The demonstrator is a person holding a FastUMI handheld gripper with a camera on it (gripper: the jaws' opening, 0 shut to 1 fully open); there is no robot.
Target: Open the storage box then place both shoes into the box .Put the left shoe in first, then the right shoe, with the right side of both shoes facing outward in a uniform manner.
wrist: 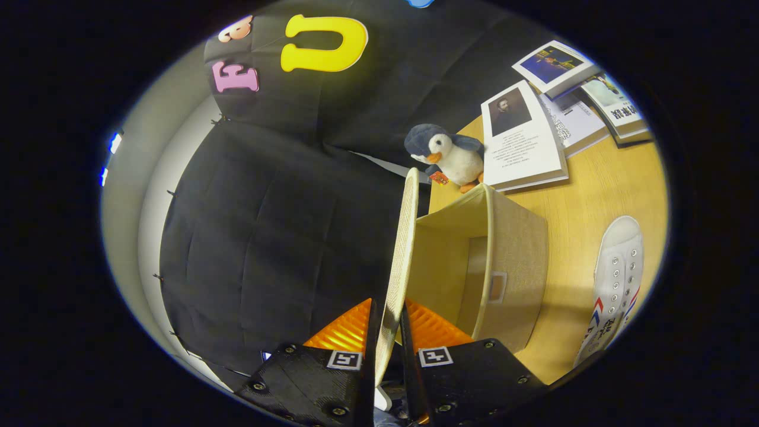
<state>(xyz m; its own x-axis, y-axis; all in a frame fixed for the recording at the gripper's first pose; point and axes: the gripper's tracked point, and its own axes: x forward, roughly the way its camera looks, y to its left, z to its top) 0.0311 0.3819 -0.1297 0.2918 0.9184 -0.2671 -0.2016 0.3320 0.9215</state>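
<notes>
1 storage box [510, 261], beige fabric, stood on the wooden table [599, 196]; its mouth was open and its inside looked empty as far as visible. 1 lid [400, 261], woven, stood on edge beside the box mouth, its lower edge clamped between both fingers of the tongs [388, 332]. 1 white lace-up shoe [616, 284] with red and blue stripes lay on the table, apart from the box. 1 plush penguin [450, 155] sat just behind the box. 4 books [522, 142] lay beyond it; their print was too small to read.
</notes>
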